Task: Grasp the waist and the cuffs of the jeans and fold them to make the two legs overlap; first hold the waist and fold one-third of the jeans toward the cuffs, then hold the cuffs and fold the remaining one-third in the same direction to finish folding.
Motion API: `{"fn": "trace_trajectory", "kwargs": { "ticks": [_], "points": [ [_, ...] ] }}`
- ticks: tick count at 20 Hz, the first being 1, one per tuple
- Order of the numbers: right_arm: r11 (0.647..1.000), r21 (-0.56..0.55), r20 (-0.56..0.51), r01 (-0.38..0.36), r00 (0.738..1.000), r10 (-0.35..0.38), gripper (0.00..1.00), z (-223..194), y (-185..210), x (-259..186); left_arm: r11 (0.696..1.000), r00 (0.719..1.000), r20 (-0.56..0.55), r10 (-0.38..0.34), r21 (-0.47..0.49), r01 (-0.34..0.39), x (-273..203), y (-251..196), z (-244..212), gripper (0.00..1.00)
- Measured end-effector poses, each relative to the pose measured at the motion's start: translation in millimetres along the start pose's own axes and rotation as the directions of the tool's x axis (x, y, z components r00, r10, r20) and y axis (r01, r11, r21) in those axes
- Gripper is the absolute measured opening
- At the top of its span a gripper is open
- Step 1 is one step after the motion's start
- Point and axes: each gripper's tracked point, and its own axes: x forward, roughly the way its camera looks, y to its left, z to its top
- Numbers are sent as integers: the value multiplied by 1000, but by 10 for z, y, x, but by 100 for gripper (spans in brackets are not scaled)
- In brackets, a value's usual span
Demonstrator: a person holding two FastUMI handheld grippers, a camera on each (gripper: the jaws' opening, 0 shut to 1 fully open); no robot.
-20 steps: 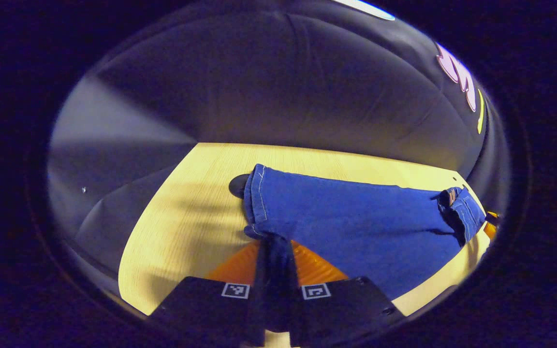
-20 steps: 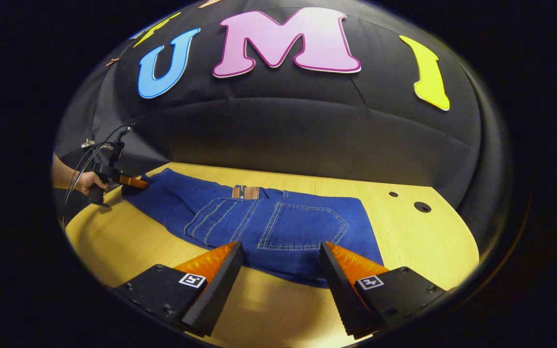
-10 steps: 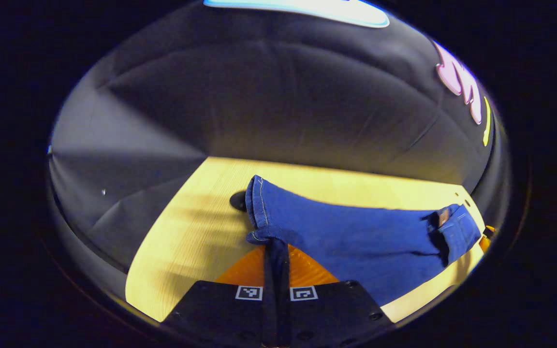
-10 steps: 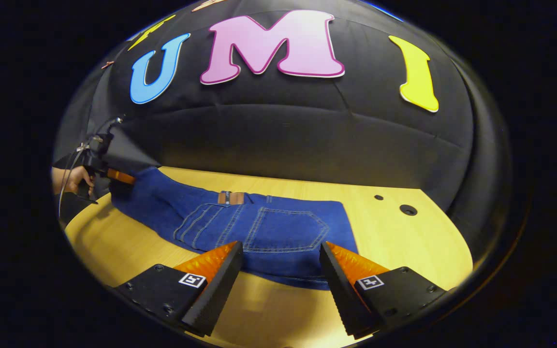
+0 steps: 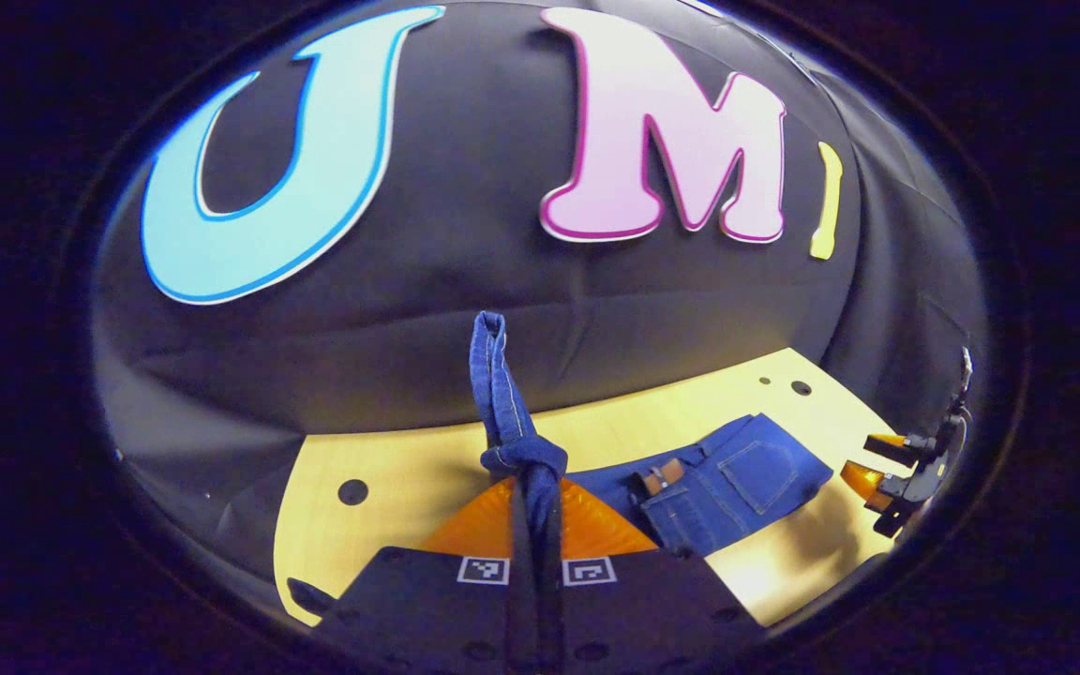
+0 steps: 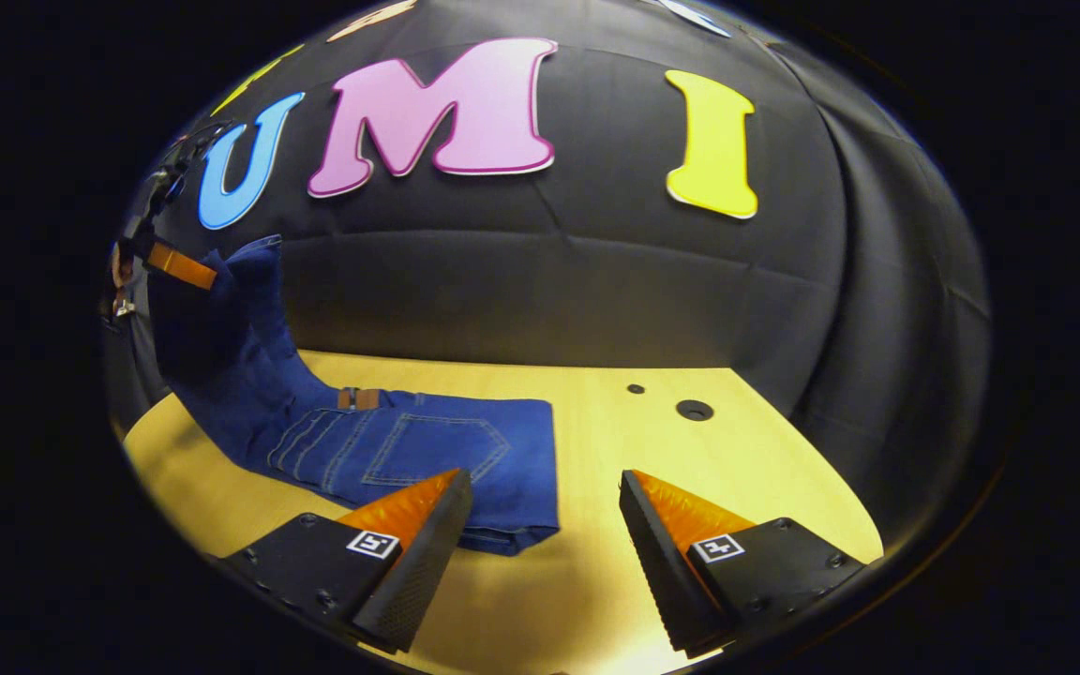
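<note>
Left gripper [image 5: 537, 487] is clamped on the cuffs [image 5: 502, 412], raised above the table [image 6: 690, 469]. Jeans [image 6: 427, 450] run lengthwise from there to the waist-end fold lying flat near the right gripper [image 6: 545, 525], jaws wide, holding nothing. Cuffs likely travel rightward.

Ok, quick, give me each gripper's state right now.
Left gripper: shut on the cuffs of the jeans, lifted above the table.
Right gripper: open, holding nothing, by the folded waist end.
</note>
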Motion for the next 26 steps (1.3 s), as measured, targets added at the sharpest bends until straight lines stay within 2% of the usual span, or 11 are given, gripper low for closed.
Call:
{"fn": "trace_trajectory", "kwargs": {
  "ticks": [4, 7, 11, 14, 17, 20, 21, 23, 24, 26],
  "points": [
    [999, 1, -4, 41, 999, -41, 97, 19, -392, -88, 993, 993, 12, -118, -21, 118, 149, -978, 164, 6],
    [998, 3, -22, 68, 997, -68, 97, -13, -714, -152, 978, 979, -24, -204, -41, 203, 356, -1698, 25, 6],
    [993, -5, -26, 119, 993, -119, 97, -77, -1089, -230, 973, 969, -99, -228, 0, 229, 744, -2287, -328, 8],
    [991, 25, -53, 131, 990, -129, 97, -184, -1231, -289, 981, 969, -158, -192, 10, 196, 1045, -2569, -647, 11],
    [989, 38, -64, 146, 988, -143, 97, -251, -1323, -386, 982, 964, -186, -190, -46, 185, 1254, -2764, -852, 17],
    [986, 42, -68, 164, 985, -161, 97, -234, -1360, -506, 971, 960, -165, -228, -118, 210, 1200, -2922, -912, 47],
    [985, 47, -70, 167, 984, -163, 97, -219, -1349, -553, 968, 960, -149, -235, -126, 218, 1202, -2924, -893, 61],
    [985, 57, -62, 162, 985, -159, 97, -130, -1279, -659, 966, 966, -107, -234, -133, 220, 1045, -2887, -801, 80],
    [986, 60, -58, 156, 987, -153, 97, -77, -1235, -722, 967, 970, -81, -227, -134, 215, 921, -2825, -733, 93],
    [989, 65, -46, 136, 990, -133, 97, 67, -1097, -877, 971, 980, -9, -201, -136, 197, 568, -2650, -596, 96]
  ]
}}
